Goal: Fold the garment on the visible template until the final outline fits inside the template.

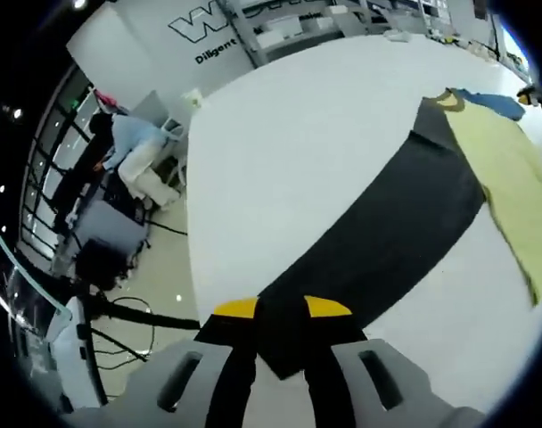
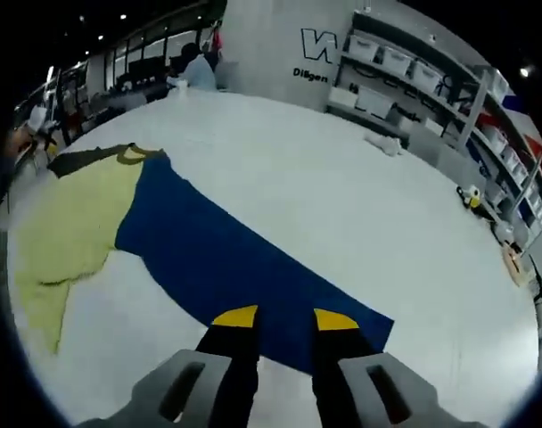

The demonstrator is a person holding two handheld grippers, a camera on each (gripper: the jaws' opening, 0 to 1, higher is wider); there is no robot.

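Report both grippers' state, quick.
Left gripper: shut on the black sleeve.
Right gripper: shut on the blue sleeve.

The right tongs (image 2: pixel 284 319) reach out over a big white desk (image 2: pixel 342 223). Their yellow tips sit on the edge of a blue part (image 2: pixel 226 267) of a shirt — whether they pinch it, I cannot tell. The blue part runs back to a pale yellow part (image 2: pixel 70 232) with a dark collar (image 2: pixel 128 154). Far off are shelves (image 2: pixel 414 80) with boxes and a seated person (image 2: pixel 198 67).
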